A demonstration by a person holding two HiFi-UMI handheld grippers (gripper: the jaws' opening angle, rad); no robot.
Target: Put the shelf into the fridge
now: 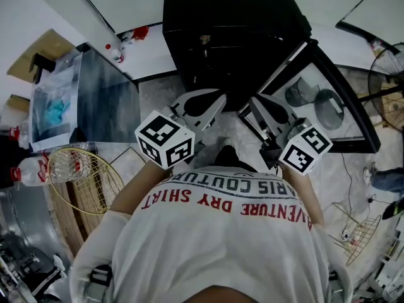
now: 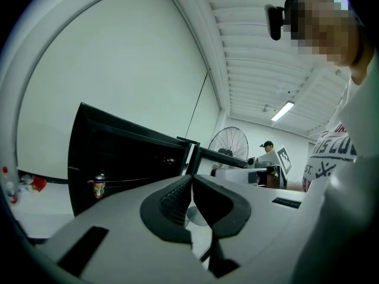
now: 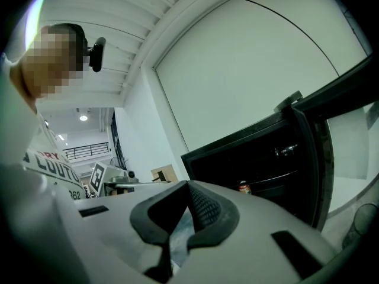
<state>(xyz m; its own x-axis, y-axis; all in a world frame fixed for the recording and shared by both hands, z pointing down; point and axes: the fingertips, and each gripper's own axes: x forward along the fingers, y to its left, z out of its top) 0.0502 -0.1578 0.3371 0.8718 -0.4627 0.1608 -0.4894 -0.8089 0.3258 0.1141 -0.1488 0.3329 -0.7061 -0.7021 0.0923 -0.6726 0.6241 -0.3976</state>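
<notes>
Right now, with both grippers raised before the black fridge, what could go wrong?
1. The left gripper and the right gripper are both shut and empty, so nothing is carried yet.
2. The glass-paned door of the black fridge stands open close beside the right gripper; a swing could strike it.
3. A small orange can sits inside; anything slid in might knock it.

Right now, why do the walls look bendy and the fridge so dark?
Left gripper view, right gripper view: the wide lens bends the straight wall lines and darkens the corners. Head view: the black fridge is shadowy, so little inside shows.
</notes>
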